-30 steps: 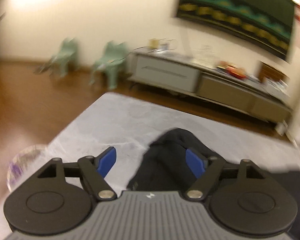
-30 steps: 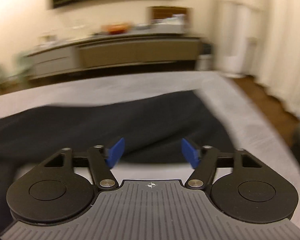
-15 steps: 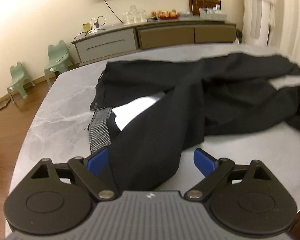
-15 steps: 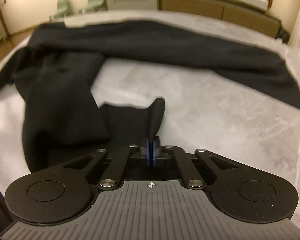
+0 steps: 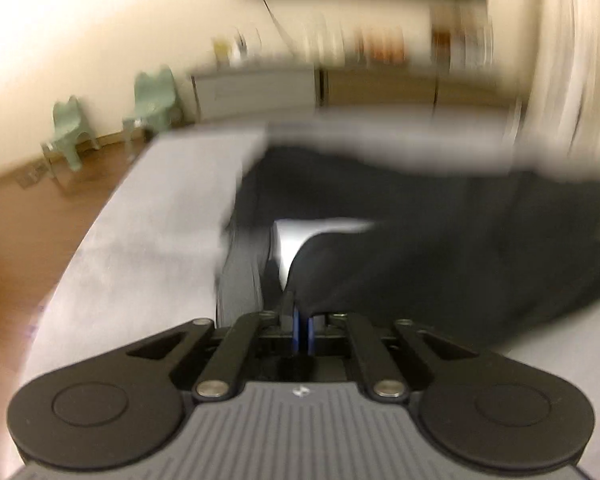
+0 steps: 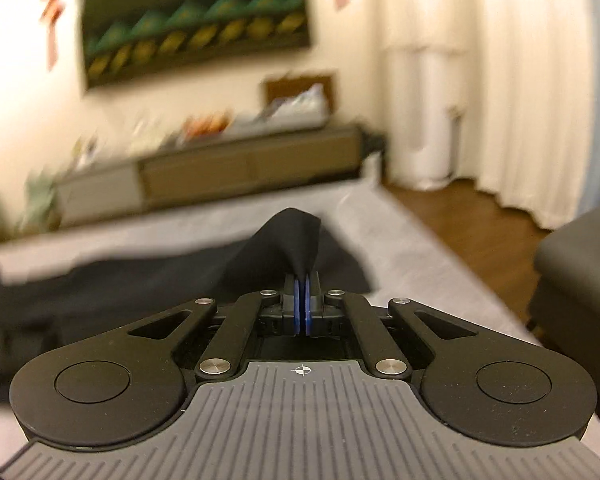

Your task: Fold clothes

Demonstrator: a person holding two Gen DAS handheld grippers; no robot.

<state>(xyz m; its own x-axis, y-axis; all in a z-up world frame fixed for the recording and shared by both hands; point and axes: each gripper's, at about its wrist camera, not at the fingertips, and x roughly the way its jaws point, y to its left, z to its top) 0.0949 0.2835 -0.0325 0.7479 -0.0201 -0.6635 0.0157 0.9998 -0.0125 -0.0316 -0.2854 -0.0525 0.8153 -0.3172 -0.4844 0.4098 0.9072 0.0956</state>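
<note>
A black garment [image 5: 440,248] lies spread over a grey marble table [image 5: 148,216]. My left gripper [image 5: 302,328] is shut on its near edge, beside a grey waistband strip [image 5: 240,280]; the cloth rises into the blue pads. The left wrist view is blurred. My right gripper [image 6: 302,304] is shut on another part of the black garment [image 6: 288,240], which peaks up from the pads and trails left across the table [image 6: 412,248].
A long low sideboard [image 6: 220,172] with clutter stands along the far wall. Two small green chairs [image 5: 112,116] stand on the wood floor at the left. White curtains [image 6: 500,80] hang at the right, and a dark seat [image 6: 580,256] is near the table's right edge.
My left gripper has closed on the garment's near edge and is moving. My right gripper, shut on the cloth, has lifted and tilted up, raising the cloth into a peak.
</note>
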